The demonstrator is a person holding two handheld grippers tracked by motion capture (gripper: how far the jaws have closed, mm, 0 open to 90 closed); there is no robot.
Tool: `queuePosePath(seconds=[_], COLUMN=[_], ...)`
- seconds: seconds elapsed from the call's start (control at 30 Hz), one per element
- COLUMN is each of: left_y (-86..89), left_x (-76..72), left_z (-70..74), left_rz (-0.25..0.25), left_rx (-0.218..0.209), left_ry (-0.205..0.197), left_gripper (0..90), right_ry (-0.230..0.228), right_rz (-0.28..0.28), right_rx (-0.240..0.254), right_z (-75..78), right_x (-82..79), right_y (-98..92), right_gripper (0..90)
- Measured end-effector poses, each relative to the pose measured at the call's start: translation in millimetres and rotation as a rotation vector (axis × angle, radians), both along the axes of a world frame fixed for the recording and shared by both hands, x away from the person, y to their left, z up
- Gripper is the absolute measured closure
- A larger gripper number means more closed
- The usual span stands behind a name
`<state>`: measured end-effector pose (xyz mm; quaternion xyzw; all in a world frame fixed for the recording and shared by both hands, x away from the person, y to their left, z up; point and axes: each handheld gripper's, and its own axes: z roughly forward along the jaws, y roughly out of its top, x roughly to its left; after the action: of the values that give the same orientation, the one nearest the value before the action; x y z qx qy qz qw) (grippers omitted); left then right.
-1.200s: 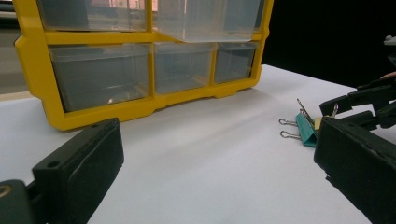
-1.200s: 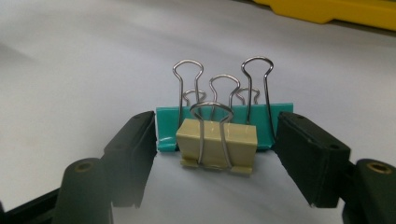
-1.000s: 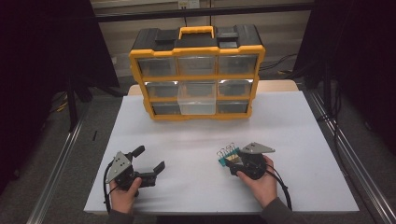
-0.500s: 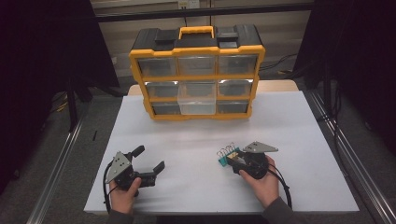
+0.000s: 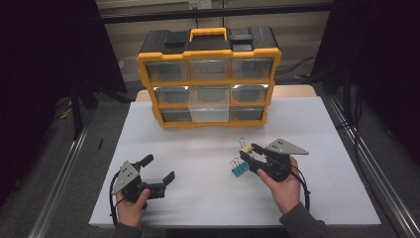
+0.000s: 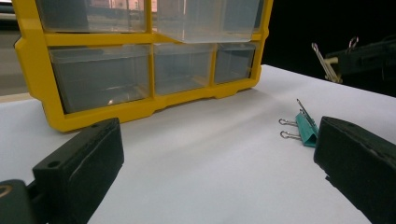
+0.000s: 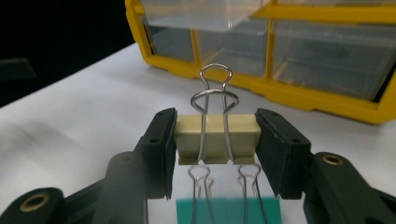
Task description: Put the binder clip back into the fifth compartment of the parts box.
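A cream binder clip is pinched by its sides between the jaws of my right gripper, its wire handles pointing up. In the high view my right gripper holds this clip a little above the white table. A teal binder clip lies flat on the table just below and in front of it, also visible under the jaws. My left gripper rests at the front left, open and empty. From the left gripper view the teal clip lies beside the right jaw.
A yellow and black drawer organizer stands at the back of the white table. Its middle clear drawer is pulled out toward me. Dark floor and metal rails flank the table.
My right gripper has closed on the cream clip and lifted it off the table, away from the teal clip. The left gripper has stayed put.
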<state>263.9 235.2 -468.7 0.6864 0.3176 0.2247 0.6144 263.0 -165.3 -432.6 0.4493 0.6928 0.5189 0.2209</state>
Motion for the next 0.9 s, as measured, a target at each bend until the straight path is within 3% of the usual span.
queuePosePath(seconds=[0.3,0.37,0.9], left_y=[0.4,0.8,0.2], left_x=[-0.1,-0.1,0.0], left_z=[0.3,0.4,0.4], left_rz=[0.004,0.0,0.001], left_rx=[-0.005,0.005,-0.008], left_ry=[-0.001,-0.003,-0.002], left_gripper=[1.7,1.7,1.7], right_ry=[-0.09,-0.092,-0.157], right_rz=[-0.033,-0.031,-0.014], right_rx=[0.065,0.083,0.085], right_z=[24.7,28.4,65.0], right_x=[9.2,11.6,27.9], right_y=[-3.9,-4.3,2.7], right_gripper=[50.2,50.3,50.3])
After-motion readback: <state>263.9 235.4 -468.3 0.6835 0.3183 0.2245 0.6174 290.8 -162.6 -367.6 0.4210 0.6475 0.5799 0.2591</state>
